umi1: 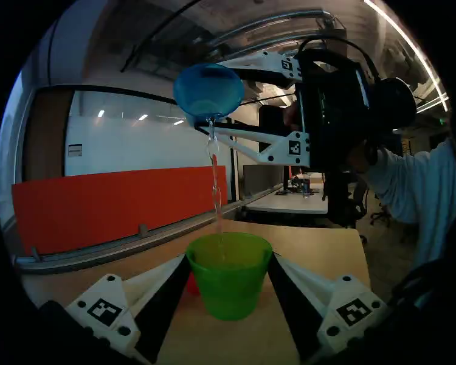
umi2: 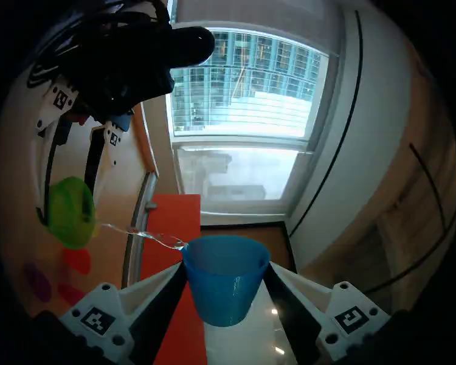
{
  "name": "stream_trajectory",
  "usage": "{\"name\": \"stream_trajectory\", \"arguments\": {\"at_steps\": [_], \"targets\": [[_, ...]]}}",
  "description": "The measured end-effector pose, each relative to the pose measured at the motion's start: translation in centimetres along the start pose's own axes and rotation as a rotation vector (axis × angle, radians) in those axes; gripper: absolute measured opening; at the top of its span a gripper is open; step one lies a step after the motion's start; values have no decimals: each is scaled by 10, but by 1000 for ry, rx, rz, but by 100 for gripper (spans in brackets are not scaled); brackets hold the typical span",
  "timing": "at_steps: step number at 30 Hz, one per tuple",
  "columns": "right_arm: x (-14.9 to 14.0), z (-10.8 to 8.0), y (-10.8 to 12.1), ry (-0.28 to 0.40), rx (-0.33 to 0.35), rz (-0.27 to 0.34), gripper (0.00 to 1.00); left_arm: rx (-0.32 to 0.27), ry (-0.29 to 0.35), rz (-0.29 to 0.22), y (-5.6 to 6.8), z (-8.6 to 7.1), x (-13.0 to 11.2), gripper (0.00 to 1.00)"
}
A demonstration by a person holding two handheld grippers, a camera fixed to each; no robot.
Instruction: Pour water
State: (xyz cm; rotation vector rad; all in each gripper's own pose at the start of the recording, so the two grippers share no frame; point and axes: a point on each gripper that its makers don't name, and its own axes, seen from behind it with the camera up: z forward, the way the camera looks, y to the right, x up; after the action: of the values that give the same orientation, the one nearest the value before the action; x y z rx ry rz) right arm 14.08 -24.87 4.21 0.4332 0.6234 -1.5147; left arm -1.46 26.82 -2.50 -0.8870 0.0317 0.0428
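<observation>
The left tool (umi1: 229, 267) is clamped on the mid-wall of a translucent green plastic cup (umi1: 229, 277), low over the pale wooden desk (umi1: 325, 249). Above that cup, the right tool (umi2: 226, 274) grips a tilted blue plastic cup (umi2: 226, 277), and a thin stream of water (umi1: 214, 176) falls into the green one. Both cups look light, smooth, tapered and squeezable, so a gentle mid-wall hold seems safest. Neither cup shows readable writing; the tool fingers carry only square black-and-white markers (umi1: 104, 310).
</observation>
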Motion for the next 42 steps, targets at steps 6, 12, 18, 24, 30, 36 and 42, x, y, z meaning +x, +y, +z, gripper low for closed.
{"name": "stream_trajectory", "arguments": {"at_steps": [6,12,18,24,30,36,42], "targets": [[4,0,1,3,0,-38,89,0,0,2,1,0,1,86],[7,0,3,6,-4,-68,89,-1,1,3,2,-1,2,86],[9,-2,6,8,-8,-105,89,1,3,5,2,0,4,86],[13,-4,8,14,-10,-132,89,2,4,2,1,1,3,86],[14,-5,8,14,-11,-144,89,5,7,1,0,2,4,86],[12,-5,10,10,-14,-100,89,7,11,0,0,3,6,86],[6,-5,9,9,-10,32,89,11,16,1,-1,1,9,86]]}}
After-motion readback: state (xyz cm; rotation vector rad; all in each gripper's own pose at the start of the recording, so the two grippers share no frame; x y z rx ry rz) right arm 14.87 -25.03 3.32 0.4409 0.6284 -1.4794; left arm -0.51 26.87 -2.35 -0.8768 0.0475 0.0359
